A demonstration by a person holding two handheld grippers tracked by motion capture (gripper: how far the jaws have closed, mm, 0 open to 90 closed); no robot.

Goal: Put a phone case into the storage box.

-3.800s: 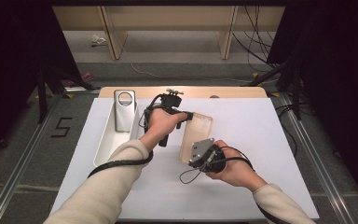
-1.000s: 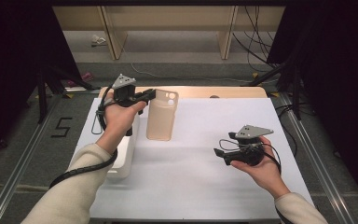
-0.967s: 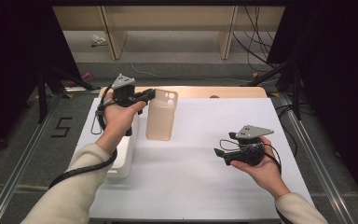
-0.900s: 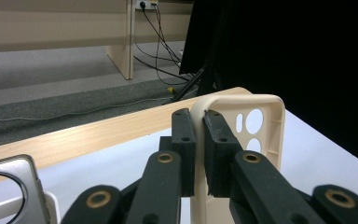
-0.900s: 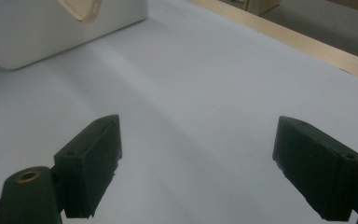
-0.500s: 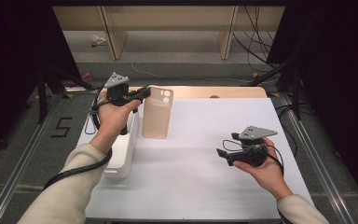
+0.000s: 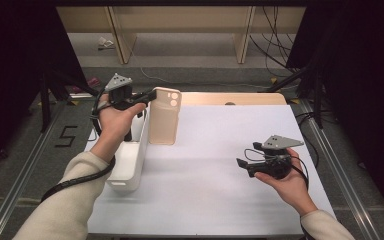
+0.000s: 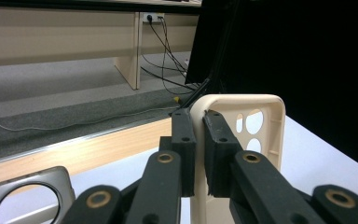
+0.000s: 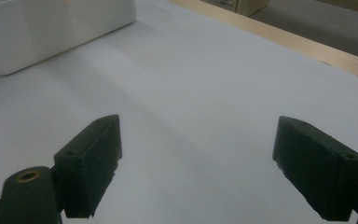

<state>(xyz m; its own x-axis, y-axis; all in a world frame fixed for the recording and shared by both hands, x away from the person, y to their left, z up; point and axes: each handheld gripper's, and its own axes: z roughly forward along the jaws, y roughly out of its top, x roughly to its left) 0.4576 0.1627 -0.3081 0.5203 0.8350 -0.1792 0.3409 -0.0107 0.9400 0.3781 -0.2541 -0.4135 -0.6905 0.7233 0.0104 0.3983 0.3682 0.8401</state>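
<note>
Over the left side of the white-covered table (image 7: 220, 150), the left gripper (image 7: 150, 95) has its two black jaws pinched on the top edge of a beige, soft-looking phone case (image 7: 164, 116) with round camera cut-outs near its upper corner. From the high view the case hangs upright, its lower end close to or touching the white surface, just beside the right wall of a long white plastic tray (image 7: 130, 160) that runs along the left edge of the table. From the left gripper view the jaws stand nearly together, one pad on each side of the case's thin rim (image 8: 200, 140), and the open inner side of the case faces right. At the bottom left of that view lies a grey metallic object with a round hole (image 8: 25, 200), partly cut off. Well apart, over the right part of the table, the right gripper (image 7: 242, 165) is held in the person's right hand (image 7: 285, 180), pointing left. From the right gripper view its jaws stand wide apart with nothing between them, above bare white surface, the tray's rounded corner (image 9: 51, 32) at the upper left.
</note>
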